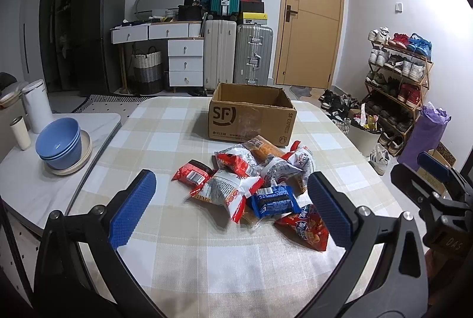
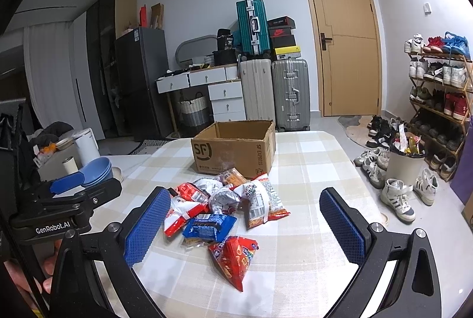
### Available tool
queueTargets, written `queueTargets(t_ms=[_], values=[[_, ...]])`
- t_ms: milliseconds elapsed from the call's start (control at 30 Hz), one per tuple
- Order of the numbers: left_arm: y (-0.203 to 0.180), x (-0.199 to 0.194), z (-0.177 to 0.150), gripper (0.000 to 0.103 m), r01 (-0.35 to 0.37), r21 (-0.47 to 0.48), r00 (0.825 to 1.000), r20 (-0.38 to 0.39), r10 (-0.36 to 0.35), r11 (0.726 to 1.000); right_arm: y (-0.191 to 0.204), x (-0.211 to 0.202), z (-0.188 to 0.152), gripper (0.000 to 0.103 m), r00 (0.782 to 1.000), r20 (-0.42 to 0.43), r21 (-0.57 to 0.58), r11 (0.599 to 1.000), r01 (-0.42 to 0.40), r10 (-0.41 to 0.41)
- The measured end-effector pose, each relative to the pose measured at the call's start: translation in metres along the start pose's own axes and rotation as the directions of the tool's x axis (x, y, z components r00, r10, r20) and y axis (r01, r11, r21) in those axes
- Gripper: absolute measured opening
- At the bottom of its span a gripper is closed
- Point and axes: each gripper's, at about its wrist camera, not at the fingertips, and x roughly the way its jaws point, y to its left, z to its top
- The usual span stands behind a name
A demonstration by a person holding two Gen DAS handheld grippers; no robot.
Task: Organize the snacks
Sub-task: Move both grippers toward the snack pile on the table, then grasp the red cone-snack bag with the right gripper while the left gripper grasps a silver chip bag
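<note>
A heap of several snack packets (image 1: 251, 185) (image 2: 218, 208) lies on the checked tablecloth, among them a blue packet (image 1: 272, 201) (image 2: 210, 226) and a red packet (image 1: 307, 227) (image 2: 233, 256) nearest me. Behind the heap stands an open cardboard box (image 1: 251, 114) (image 2: 233, 149) marked SF, its inside hidden from here. My left gripper (image 1: 230, 205) hangs open in front of the heap with nothing between its blue pads. My right gripper (image 2: 245, 223) is open too, just short of the heap. Each gripper shows at the edge of the other's view.
Stacked blue bowls (image 1: 60, 145) (image 2: 97, 171), a white kettle (image 1: 37, 105) and a cup (image 1: 20, 133) stand on a side counter at the left. Beyond the table's far edge are suitcases (image 1: 239, 57), a drawer unit and a door. A bin (image 2: 403, 164) and shoe rack (image 2: 440, 99) stand on the right.
</note>
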Motion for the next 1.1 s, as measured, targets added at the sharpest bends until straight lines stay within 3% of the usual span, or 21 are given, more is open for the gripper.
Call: queueTargets(t_ms=[133, 700, 767, 867, 1100], values=[[0.0, 0.001, -0.003, 0.102, -0.003, 0.001, 1.0, -0.001, 0.003, 1.0, -0.001, 0.0, 0.0, 0.103, 1.0, -0.001, 0.033, 0.999, -0.01, 0.01], [0.015, 0.025, -0.013, 0.102, -0.028, -0.028, 0.998, -0.05, 0.027, 0.999, -0.01, 0.03, -0.02, 0.103, 0.996, -0.084, -0.026, 0.999, -0.025, 0.023], [0.018, 0.034, -0.016, 0.102, -0.03, -0.029, 0.997, -0.069, 0.028, 0.999, -0.013, 0.044, -0.024, 0.103, 0.999, -0.032, -0.059, 0.997, -0.044, 0.042], [0.024, 0.052, -0.022, 0.102, -0.023, -0.04, 0.994, -0.104, 0.019, 0.999, -0.016, 0.069, -0.035, 0.103, 0.994, -0.086, -0.056, 0.996, -0.073, 0.068], [0.04, 0.101, -0.037, 0.102, -0.038, -0.057, 0.983, -0.183, 0.027, 0.998, -0.011, 0.137, -0.07, 0.103, 0.953, -0.282, -0.024, 0.992, -0.127, 0.115]])
